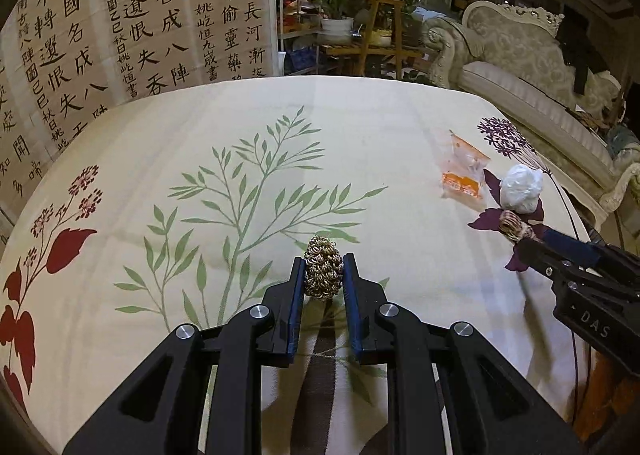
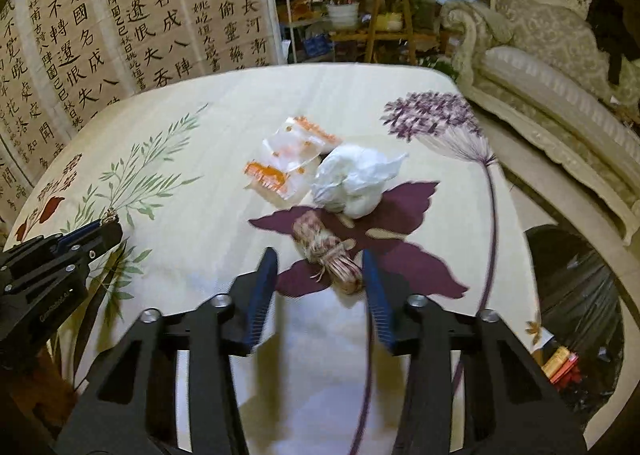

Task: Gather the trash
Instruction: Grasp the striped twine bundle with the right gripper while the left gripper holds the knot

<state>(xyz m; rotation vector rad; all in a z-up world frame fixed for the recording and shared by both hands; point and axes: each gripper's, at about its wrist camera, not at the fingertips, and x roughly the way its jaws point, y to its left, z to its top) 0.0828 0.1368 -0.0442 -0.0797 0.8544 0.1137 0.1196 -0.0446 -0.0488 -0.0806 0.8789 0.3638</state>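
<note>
Trash lies on the flowered tablecloth (image 1: 360, 127). A gold coil wad (image 1: 323, 273) is pinched between the left gripper (image 1: 323, 275) fingers, at 12 o'clock from its arms, low over the cloth. The right gripper (image 2: 320, 275) is spread around a striped yarn bundle (image 2: 326, 253), which touches its right finger. A white crumpled ball (image 2: 352, 179) sits at the bundle's 12 o'clock, an orange wrapper (image 2: 288, 163) at 11.

My left camera looks along my fingers, low over the flowered tablecloth (image 1: 380, 127), facing the calligraphy screen (image 1: 132, 15) at eleven o'clock and the sofa (image 1: 516, 55) at one. My right camera sits similarly close, further right, facing the same way. Both share the orange wrapper (image 1: 464, 167), white wad (image 1: 520, 187) and each other's gripper.
</note>
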